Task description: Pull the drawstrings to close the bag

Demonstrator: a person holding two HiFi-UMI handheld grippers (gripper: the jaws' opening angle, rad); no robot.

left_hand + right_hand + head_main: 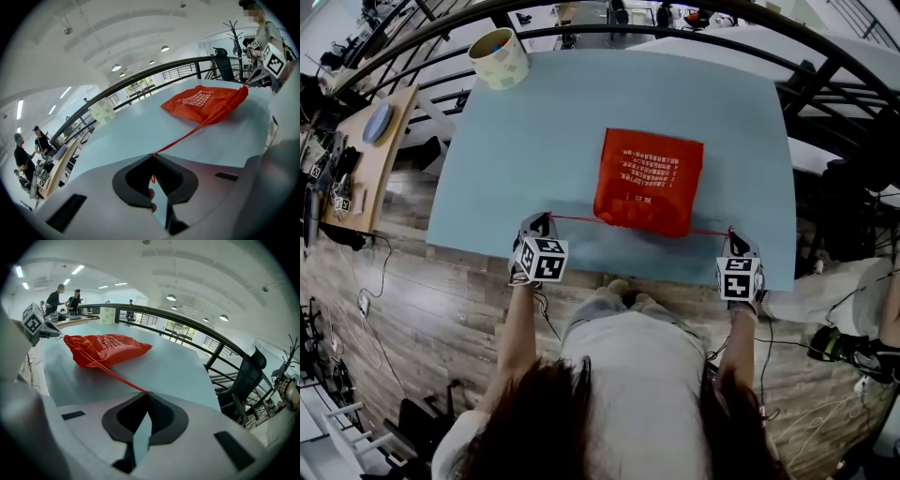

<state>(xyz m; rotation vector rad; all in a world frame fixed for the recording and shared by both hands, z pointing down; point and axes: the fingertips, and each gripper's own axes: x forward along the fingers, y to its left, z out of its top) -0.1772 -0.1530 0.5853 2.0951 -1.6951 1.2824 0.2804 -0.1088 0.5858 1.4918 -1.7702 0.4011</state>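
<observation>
A: Nearest first. Left tongs (153,155) clamped shut on the red drawstring (187,136). Only the left gripper view shows its loose tail behind the grip. Right tongs (146,393) pinch the other end.

B: Bag (649,181)?

A: Middle of the bench (534,141), gathered mouth facing the person, drawstring taut crosswise.

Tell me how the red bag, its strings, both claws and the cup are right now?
red drawstring bag: lying flat on the table, mouth bunched up.
left drawstring: pulled tight.
right drawstring: pulled tight.
left claw: shut on left drawstring.
right claw: shut on right drawstring.
paper cup: upright, untouched.
</observation>
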